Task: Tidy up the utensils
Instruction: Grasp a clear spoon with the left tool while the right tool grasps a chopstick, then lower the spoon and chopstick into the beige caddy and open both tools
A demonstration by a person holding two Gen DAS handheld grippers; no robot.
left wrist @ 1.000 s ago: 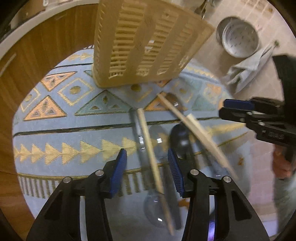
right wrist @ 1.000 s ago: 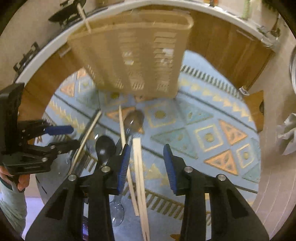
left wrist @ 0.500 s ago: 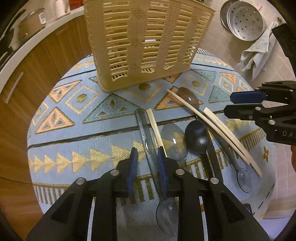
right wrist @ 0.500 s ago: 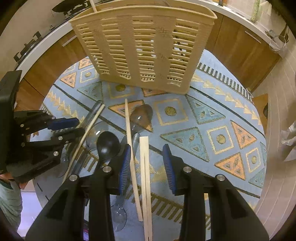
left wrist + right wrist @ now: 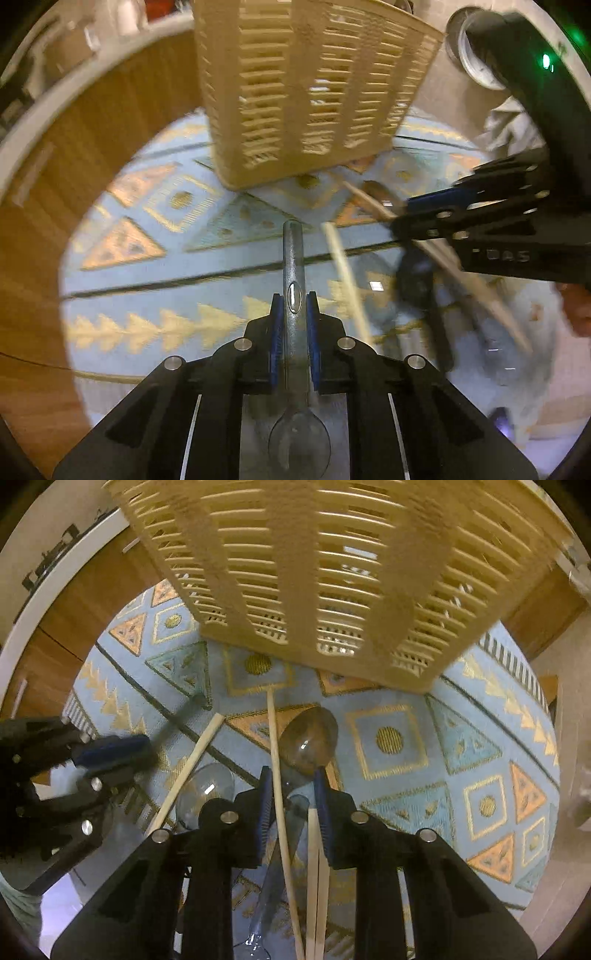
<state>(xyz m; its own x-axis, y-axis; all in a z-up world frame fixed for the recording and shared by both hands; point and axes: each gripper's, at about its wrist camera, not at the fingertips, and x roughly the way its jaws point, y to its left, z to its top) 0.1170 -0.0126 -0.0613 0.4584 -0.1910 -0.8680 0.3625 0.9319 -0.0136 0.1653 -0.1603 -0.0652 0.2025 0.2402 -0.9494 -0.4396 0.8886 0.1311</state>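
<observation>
My left gripper (image 5: 294, 308) is shut on the handle of a clear grey plastic spoon (image 5: 293, 254), whose bowl lies back between the fingers, lifted above the mat. A beige slotted utensil basket (image 5: 306, 85) stands ahead. My right gripper (image 5: 293, 781) is open, low over the mat, its jaws straddling a wooden chopstick (image 5: 275, 746) and the handle of a clear spoon (image 5: 308, 740). More chopsticks (image 5: 317, 878) and a clear spoon (image 5: 205, 794) lie beside them. The basket (image 5: 332, 572) looms close in the right wrist view.
A blue patterned mat (image 5: 461, 746) covers the round wooden table (image 5: 40, 229). In the left wrist view a chopstick (image 5: 347, 284), a dark spoon (image 5: 415, 280) and the right gripper (image 5: 491, 221) lie to the right. A metal pan (image 5: 476, 62) and cloth sit beyond.
My left gripper closed on the clear spoon's handle and lifted it off the mat. My right gripper moved forward and down over a chopstick and spoon, closer to the basket.
</observation>
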